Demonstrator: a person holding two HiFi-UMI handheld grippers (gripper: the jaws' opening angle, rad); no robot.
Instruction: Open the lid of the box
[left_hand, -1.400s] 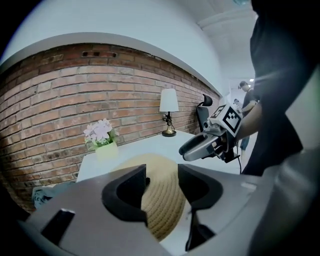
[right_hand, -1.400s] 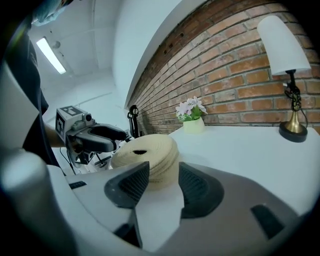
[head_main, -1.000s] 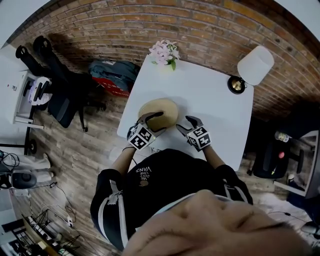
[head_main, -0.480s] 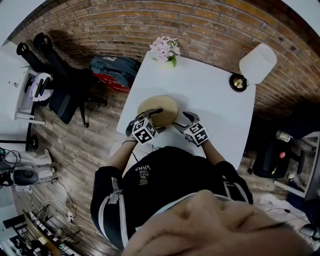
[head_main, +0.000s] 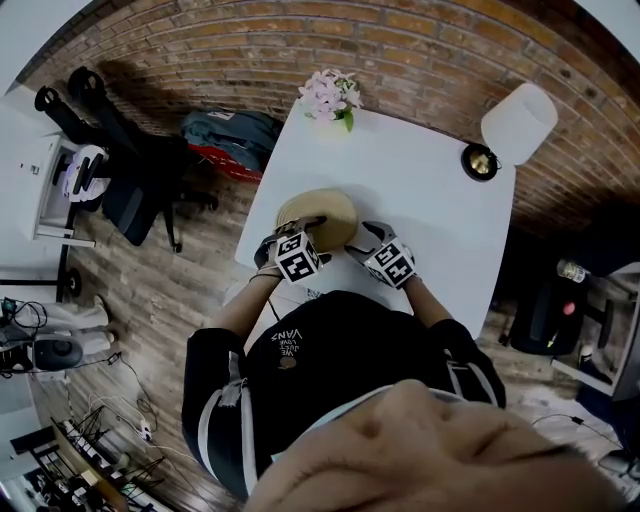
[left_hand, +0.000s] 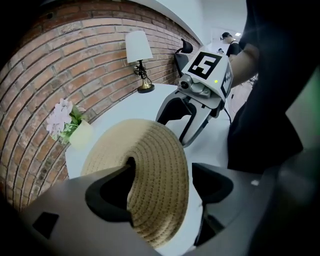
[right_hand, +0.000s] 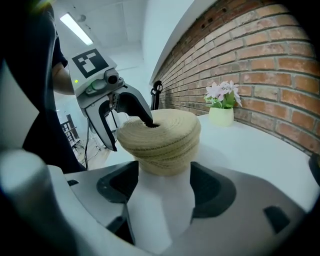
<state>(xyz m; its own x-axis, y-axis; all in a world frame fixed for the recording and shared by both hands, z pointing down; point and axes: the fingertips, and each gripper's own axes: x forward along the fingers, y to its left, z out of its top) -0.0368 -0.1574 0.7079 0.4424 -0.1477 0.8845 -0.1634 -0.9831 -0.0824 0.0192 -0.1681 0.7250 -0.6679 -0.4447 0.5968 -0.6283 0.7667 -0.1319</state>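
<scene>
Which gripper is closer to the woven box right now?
Left. The left gripper is over the box, one finger above the lid and one off its edge. The right gripper sits short of it, bare table between its open fingers.

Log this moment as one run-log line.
left gripper: open, jaws just been opening, lid rim between them | right gripper: open, jaws just been opening, woven box ahead, not gripped | lid: closed
</scene>
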